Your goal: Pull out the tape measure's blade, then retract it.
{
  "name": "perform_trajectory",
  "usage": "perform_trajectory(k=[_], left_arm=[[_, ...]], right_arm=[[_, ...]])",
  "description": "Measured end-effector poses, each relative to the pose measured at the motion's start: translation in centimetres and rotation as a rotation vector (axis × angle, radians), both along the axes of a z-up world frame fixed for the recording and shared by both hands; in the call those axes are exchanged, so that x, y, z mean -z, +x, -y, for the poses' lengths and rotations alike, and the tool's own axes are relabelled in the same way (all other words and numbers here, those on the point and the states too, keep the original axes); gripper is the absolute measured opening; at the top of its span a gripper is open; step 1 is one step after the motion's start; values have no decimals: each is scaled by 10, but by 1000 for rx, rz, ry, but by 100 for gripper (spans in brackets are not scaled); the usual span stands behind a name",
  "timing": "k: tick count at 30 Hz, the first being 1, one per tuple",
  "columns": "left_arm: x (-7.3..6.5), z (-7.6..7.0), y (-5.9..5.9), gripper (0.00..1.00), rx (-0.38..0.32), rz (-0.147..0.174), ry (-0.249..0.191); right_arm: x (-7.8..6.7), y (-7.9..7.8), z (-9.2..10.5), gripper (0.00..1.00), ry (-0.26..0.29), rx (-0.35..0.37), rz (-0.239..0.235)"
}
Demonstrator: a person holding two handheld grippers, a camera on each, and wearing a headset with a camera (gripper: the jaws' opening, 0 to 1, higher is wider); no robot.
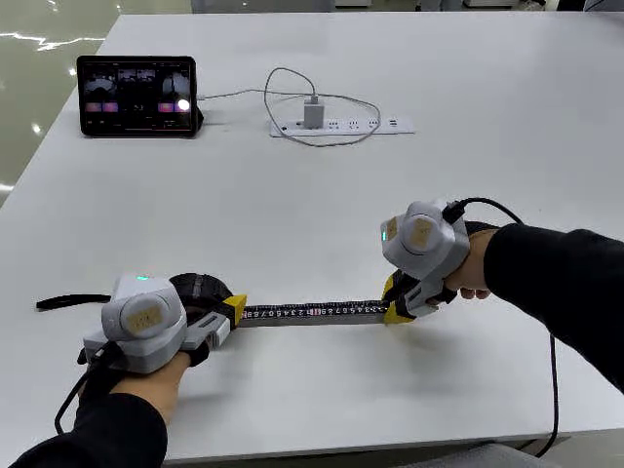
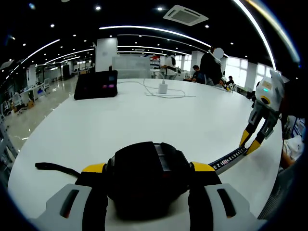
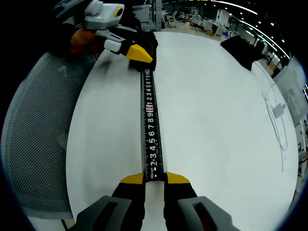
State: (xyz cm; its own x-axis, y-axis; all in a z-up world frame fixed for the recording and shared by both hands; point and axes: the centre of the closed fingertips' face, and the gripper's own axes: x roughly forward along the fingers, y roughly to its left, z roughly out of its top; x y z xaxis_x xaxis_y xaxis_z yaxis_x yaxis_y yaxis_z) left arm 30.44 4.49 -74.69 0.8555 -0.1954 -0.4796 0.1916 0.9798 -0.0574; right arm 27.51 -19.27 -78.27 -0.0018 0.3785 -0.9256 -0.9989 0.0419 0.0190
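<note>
Black, rigid tape-measure case (image 1: pixel 198 290) sits clamped in the left gripper (image 2: pixel 148 168), while the right gripper (image 3: pixel 155 179) pinches the tip of its thin, likely springy blade (image 3: pixel 149 120).

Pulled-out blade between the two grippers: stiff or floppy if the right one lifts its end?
Probably semi-stiff: the blade runs straight from the case to the right gripper, with no visible sag. It looks thin, so likely light, and may buckle if bent sideways. Released from those jaws, it likely snaps back into the case.
</note>
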Motion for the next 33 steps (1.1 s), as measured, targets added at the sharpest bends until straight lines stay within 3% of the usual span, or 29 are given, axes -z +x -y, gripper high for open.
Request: perform_trajectory(k=[7,33], left_arm=[[0,0,0,64,1,0,0],[0,1,-1,64,2,0,-1]], right_arm=[[0,0,-2,10,-3,-24,2],[1,0,-14,10,-13,10,-3]])
